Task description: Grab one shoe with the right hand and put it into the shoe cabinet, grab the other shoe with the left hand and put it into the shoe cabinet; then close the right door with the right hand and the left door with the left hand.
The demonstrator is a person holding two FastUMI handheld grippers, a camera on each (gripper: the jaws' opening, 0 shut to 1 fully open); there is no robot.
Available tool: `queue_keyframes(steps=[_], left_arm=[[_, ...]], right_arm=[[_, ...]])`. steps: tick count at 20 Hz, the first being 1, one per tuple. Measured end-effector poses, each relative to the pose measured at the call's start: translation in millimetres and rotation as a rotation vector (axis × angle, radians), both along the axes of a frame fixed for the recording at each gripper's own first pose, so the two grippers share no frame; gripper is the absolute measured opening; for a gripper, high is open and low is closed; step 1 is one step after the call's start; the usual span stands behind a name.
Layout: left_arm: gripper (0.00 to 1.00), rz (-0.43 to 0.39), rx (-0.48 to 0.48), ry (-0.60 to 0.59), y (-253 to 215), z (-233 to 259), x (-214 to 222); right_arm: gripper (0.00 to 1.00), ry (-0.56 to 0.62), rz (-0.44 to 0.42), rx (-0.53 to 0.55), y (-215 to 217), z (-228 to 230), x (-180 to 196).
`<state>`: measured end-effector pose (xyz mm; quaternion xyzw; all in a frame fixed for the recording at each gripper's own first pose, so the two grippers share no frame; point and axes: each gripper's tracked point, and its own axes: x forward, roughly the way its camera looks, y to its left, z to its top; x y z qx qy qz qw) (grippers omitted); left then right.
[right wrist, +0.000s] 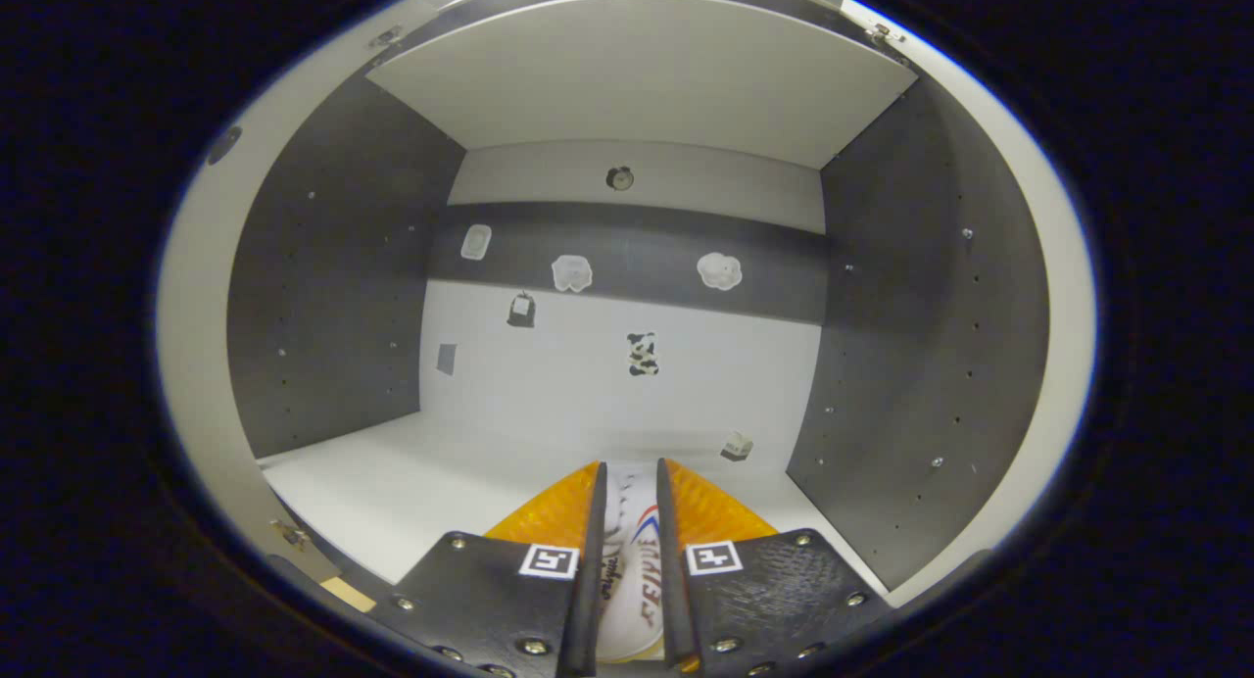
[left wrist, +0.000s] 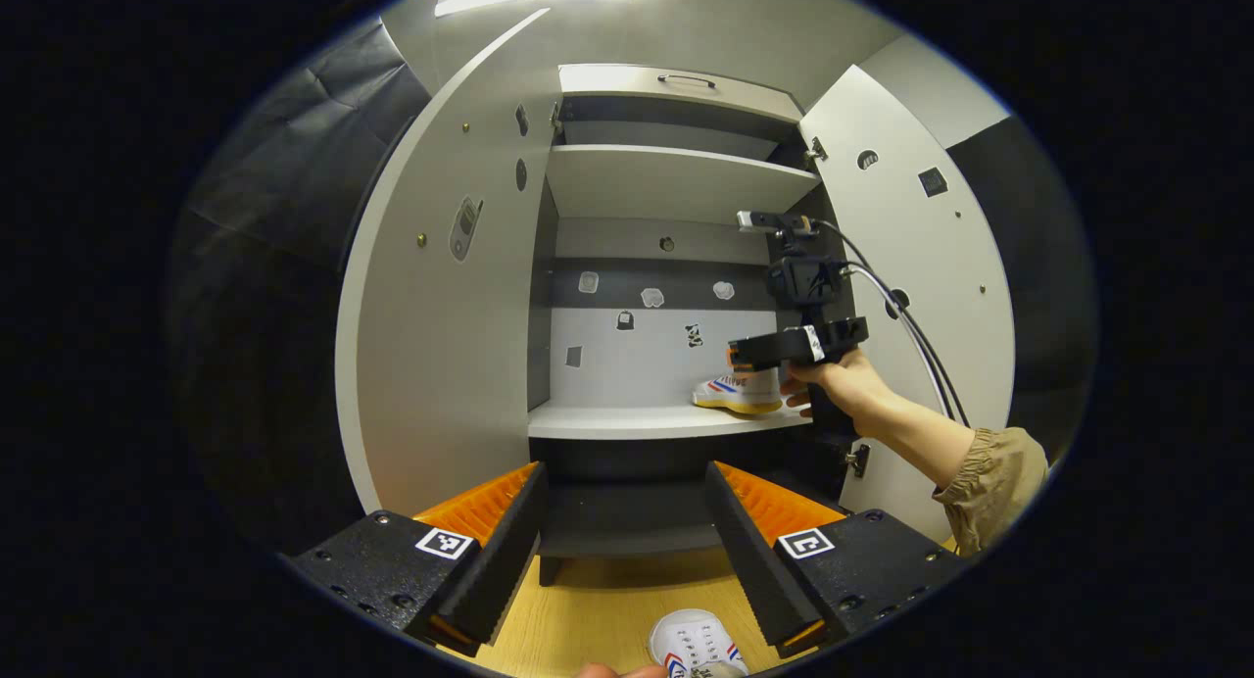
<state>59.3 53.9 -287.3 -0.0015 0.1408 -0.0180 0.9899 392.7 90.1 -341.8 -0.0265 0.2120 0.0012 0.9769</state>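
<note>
Right gripper (right wrist: 627, 570) has its two fingers pressed close on a white sneaker (right wrist: 627, 560) with red and blue stripes, holding it inside the shoe cabinet (right wrist: 333, 296) over the white shelf (right wrist: 411, 492). In the left gripper view that sneaker (left wrist: 737, 392) rests on the shelf's right end, with the hand (left wrist: 843, 384) reaching in from the right, forearm level, beside the open right door (left wrist: 921, 266). Left gripper (left wrist: 627, 551) hangs spread wide and empty before the cabinet, left door (left wrist: 441, 345) open. A second sneaker (left wrist: 696, 644) lies on the wooden floor (left wrist: 588, 619) just below it.
</note>
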Motion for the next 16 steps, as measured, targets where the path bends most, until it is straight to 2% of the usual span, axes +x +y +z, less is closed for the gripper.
queue_keyframes(steps=[4,5,9,12,16], left_arm=[[0.98,-0.011,-0.003,0.088,-6,-44,-1],[0.98,-0.010,-0.003,0.130,-6,-63,-1],[0.97,-0.042,-0.032,0.373,-13,-154,-22],[0.88,-0.069,-0.088,0.559,-24,-211,-44],[0.86,-0.079,-0.102,0.696,-28,-260,-74]], right_arm=[[0.22,-0.087,0.017,-0.005,-1,47,-20],[0.28,-0.120,0.024,-0.003,1,62,-29],[0.29,-0.242,0.038,0.032,5,117,-63],[0.29,-0.308,0.060,0.070,12,153,-88],[0.29,-0.362,0.103,0.102,20,181,-111]])
